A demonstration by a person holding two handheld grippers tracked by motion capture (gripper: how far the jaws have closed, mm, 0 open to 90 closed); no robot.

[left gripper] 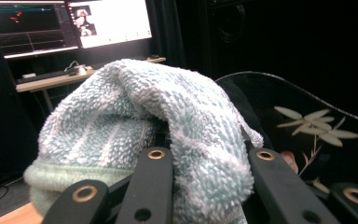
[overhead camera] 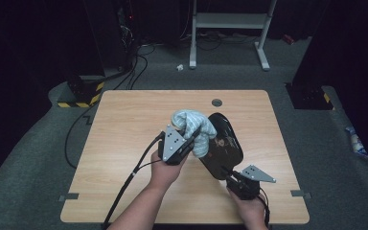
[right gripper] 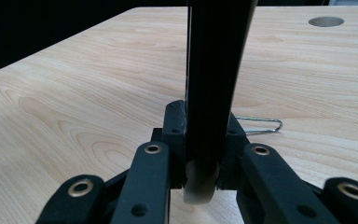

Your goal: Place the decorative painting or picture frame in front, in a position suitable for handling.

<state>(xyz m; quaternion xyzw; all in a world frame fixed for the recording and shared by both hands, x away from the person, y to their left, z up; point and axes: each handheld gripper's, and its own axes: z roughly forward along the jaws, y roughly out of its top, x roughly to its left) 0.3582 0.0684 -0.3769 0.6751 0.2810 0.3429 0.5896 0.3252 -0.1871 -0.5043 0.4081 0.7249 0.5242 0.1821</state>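
The black tray (overhead camera: 225, 146), oval and painted with leaves, is standing tilted above the wooden table (overhead camera: 124, 124), its long axis running from the near edge up and away. The right gripper (overhead camera: 231, 173) is clamping its near rim edge-on, the hand low at the table's front, jaws pointing forward. The left gripper (overhead camera: 191, 139), angled up and rightward, is pinching a pale blue towel (overhead camera: 194, 129) and pressing it against the tray's left face.
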